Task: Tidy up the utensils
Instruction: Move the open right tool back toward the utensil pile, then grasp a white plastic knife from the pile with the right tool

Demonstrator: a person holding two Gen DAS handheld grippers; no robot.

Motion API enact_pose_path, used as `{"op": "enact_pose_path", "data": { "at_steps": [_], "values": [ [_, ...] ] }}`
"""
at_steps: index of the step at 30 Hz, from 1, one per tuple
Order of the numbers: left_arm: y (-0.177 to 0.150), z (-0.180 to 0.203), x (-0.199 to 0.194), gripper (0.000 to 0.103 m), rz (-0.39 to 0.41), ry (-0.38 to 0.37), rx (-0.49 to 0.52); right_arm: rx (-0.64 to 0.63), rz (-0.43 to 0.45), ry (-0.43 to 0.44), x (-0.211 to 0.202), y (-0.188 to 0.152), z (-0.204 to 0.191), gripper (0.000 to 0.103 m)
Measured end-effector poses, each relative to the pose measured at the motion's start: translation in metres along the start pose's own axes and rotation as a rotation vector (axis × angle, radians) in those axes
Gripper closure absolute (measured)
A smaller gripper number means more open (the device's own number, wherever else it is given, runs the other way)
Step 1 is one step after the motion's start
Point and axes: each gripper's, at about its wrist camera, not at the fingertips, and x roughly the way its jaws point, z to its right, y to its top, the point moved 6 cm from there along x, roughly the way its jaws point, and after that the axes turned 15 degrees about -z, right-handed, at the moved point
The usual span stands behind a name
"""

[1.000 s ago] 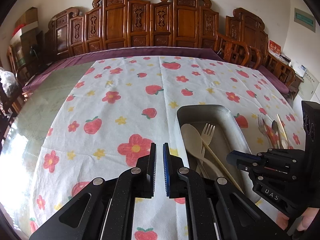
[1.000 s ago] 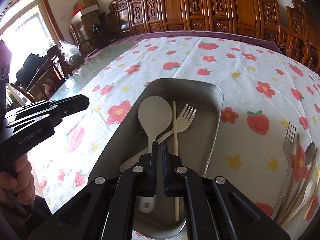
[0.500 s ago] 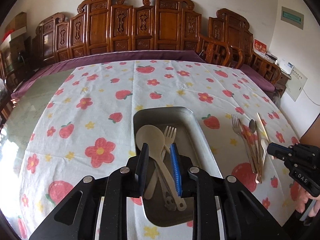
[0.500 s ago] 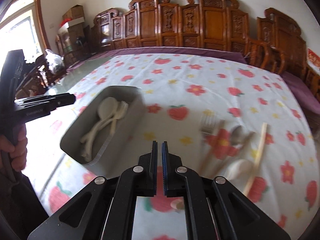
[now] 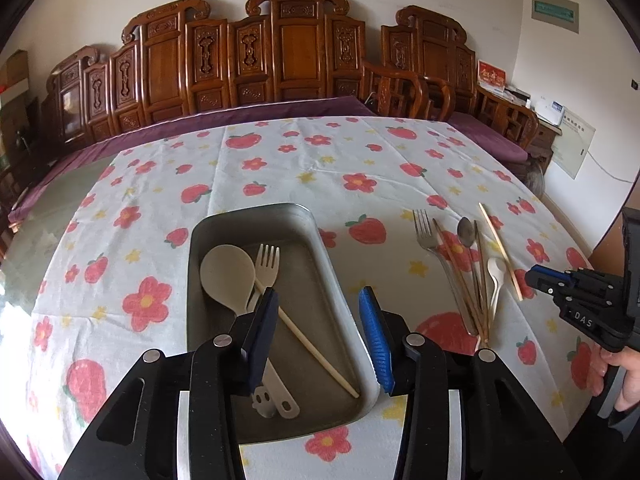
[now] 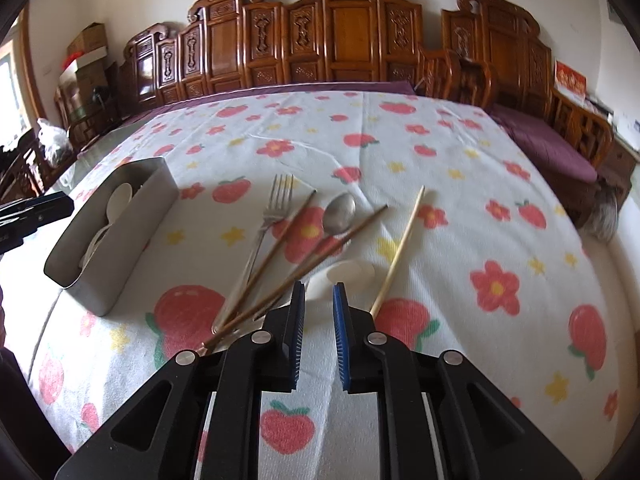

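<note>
The tablecloth [image 5: 320,160] is patterned in white with red strawberries, red flowers and yellow stars. The metal tray [image 5: 324,256] is seen as dull grey; the spoon [image 5: 228,272] in it is cream (the fork [image 5: 267,266] likewise). Blue pads [image 6: 340,332] are borne by the black right hand-held gripper [image 6: 319,304].

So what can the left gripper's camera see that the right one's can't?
Only the left view looks down into the metal tray, showing its pale fork and single chopstick. Only the right view shows the cardboard boxes by the wall. Both show the metal fork, metal spoon and carved chairs. Both grippers' fingers are opening, with nothing between them.
</note>
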Motion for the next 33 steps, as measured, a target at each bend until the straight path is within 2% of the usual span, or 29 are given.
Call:
{"op": "enact_pose_path", "data": {
  "at_steps": [2,6,11,19,20,23,26,28,33],
  "values": [
    [0.000,0.006,-0.001,0.058,0.013,0.001,0.006,0.015,-0.011,0.020,0.006,-0.001,-0.002,0.086],
    [-0.002,0.019,-0.001,0.058,0.022,-0.007,0.027,0.030,-0.034,0.048,0.017,-0.003,-0.010,0.070],
    [-0.006,0.031,0.005,0.058,0.006,-0.019,0.048,0.046,-0.074,0.050,0.035,-0.001,-0.014,0.069],
    [-0.011,0.042,0.004,0.058,0.017,0.011,0.066,0.058,-0.066,0.058,0.040,0.007,-0.012,0.069],
    [-0.011,0.044,0.002,0.058,0.021,0.011,0.068,0.055,-0.068,0.064,0.040,0.007,-0.012,0.071],
    [-0.014,0.050,-0.001,0.058,0.025,-0.007,0.067,0.065,-0.070,0.085,0.039,0.007,-0.008,0.087],
    [-0.015,0.059,0.000,0.058,0.021,-0.012,0.076,0.080,-0.070,0.110,0.039,0.008,-0.003,0.091],
    [-0.016,0.065,0.002,0.058,0.018,-0.008,0.086,0.083,-0.066,0.118,0.037,0.010,0.000,0.101],
    [-0.021,0.079,0.008,0.058,-0.010,-0.017,0.089,0.096,-0.060,0.152,0.033,0.012,0.003,0.103]
  ]
}}
